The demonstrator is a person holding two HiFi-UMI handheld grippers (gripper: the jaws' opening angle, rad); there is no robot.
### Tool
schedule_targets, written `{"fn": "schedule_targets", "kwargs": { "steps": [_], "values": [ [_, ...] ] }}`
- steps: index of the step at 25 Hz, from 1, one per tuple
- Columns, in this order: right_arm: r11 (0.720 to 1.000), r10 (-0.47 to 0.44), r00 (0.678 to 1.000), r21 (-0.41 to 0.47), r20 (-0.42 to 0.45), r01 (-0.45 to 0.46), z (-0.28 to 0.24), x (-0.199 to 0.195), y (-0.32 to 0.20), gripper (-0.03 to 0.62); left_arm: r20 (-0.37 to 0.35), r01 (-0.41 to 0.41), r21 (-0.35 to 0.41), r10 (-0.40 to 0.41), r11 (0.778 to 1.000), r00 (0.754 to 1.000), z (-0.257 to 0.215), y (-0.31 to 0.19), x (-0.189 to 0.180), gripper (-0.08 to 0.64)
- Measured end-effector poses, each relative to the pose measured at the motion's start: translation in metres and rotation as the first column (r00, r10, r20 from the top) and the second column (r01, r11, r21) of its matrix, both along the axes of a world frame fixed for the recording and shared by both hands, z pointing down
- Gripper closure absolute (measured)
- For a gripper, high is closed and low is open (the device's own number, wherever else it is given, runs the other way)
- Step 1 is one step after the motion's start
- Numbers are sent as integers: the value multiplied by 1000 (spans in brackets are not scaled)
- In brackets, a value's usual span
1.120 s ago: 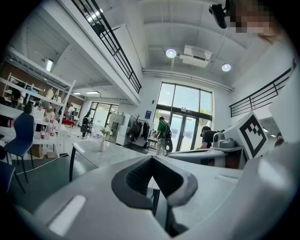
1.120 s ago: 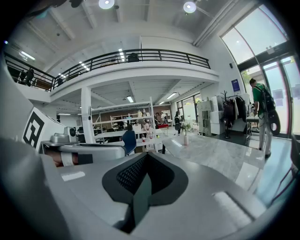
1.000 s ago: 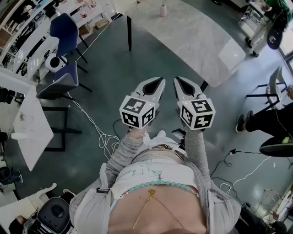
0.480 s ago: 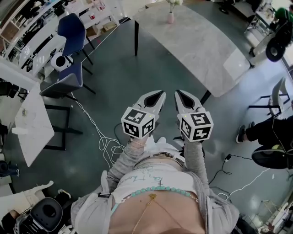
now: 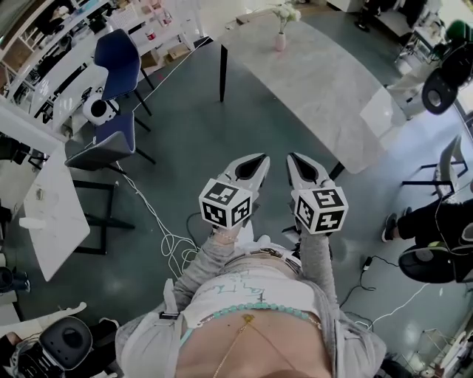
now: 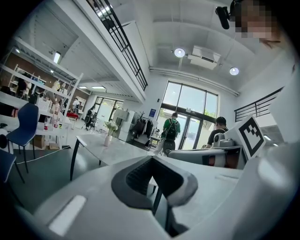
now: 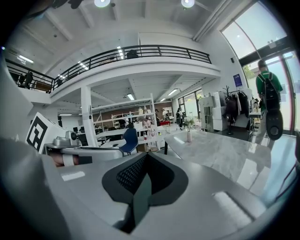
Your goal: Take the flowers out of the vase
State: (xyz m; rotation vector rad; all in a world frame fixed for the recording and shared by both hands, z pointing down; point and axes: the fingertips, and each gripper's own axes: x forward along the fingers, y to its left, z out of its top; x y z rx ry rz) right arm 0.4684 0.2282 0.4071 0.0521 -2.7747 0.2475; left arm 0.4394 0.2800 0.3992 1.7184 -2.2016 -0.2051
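I see a wide hall with a dull grey-green floor (image 5: 177, 125), and blue chairs (image 5: 118, 57) at ten o'clock. My left gripper (image 5: 260, 159) is pinched together on nothing, and so is my right gripper (image 5: 292, 158). Both are close to the body and well apart from the work. The slim pink vase (image 5: 280, 41) with its pale flowers (image 5: 285, 12) stands at twelve o'clock on the far end of the long, glossy marble table (image 5: 325, 81). I judge I should walk up, open both, steady the smooth vase with one and pinch the flowers low with the other.
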Motion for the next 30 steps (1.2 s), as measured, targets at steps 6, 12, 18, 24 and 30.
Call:
{"fn": "schedule_targets", "kwargs": {
  "steps": [6,12,18,24,30],
  "values": [
    [1000,25,1000,11,3,-25,-4,-35,-14,568,1,-47,2,47,999,999,1,-16,-38,560],
    [999,41,999,-8,3,-41,-1,-68,-25,568,-11,-76,6,76,997,997,6,-29,-71,560],
    [998,65,998,-5,6,-65,-1,-102,-33,568,-20,-112,15,112,994,993,7,-37,-100,560],
    [996,90,996,-7,16,-90,0,-122,-32,568,-13,-133,11,133,991,991,10,-35,-119,560],
    [995,99,995,-4,20,-99,0,-135,-28,568,-3,-133,10,133,991,991,9,-30,-138,560]
  ]
}}
